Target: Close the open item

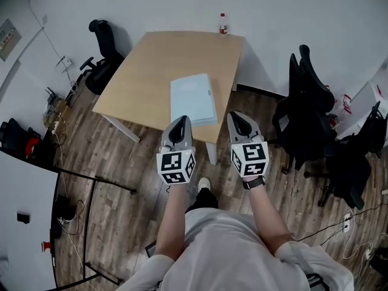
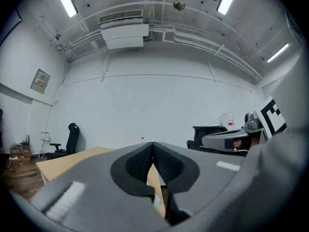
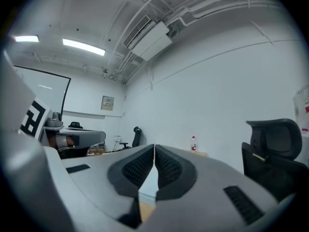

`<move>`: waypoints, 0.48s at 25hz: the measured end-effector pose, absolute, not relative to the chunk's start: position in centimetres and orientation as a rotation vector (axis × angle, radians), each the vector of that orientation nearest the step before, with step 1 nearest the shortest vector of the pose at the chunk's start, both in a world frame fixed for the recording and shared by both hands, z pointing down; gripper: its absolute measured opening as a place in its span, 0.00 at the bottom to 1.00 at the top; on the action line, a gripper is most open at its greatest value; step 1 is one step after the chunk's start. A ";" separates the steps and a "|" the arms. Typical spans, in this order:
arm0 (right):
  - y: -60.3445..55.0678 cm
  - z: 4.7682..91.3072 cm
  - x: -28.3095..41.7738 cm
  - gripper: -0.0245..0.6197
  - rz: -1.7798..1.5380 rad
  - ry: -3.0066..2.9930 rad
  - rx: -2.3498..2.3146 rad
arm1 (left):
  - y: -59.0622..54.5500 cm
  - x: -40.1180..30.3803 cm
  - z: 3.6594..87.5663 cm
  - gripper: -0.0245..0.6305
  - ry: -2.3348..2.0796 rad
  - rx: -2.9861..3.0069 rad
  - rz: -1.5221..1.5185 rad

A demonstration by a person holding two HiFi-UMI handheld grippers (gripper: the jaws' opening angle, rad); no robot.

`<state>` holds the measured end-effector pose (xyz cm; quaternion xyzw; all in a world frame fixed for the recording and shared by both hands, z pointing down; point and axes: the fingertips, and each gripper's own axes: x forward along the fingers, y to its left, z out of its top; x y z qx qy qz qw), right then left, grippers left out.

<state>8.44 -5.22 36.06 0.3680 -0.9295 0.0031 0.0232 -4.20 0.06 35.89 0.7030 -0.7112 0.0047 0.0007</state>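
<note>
A pale blue, flat, folder-like item (image 1: 193,99) lies on the wooden table (image 1: 151,65), near its front edge. From above it looks flat; I cannot tell whether it is open. My left gripper (image 1: 179,122) hangs just in front of the item's near left corner, its jaws pressed together and empty. My right gripper (image 1: 237,117) is level with it, off the item's near right corner, also shut on nothing. In the left gripper view the jaws (image 2: 153,146) meet above the table edge. In the right gripper view the jaws (image 3: 154,149) meet, with pale blue showing below them.
A small bottle (image 1: 223,24) with a red cap stands at the table's far edge. A black office chair (image 1: 103,47) sits at the far left, and more black chairs (image 1: 309,108) crowd the right. A dark metal frame (image 1: 91,205) stands on the wood floor at left.
</note>
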 end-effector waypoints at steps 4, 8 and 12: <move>-8.9 35.7 5.1 0.06 0.016 -2.869 1.159 | -3.6 -7.8 35.4 0.05 -2.224 2.219 0.013; -12.2 36.3 1.7 0.06 0.025 -2.847 1.171 | -7.2 -11.3 35.8 0.05 -2.199 2.227 0.016; -15.1 37.1 -1.0 0.06 0.022 -2.824 1.186 | -10.6 -14.0 36.6 0.05 -2.168 2.247 0.011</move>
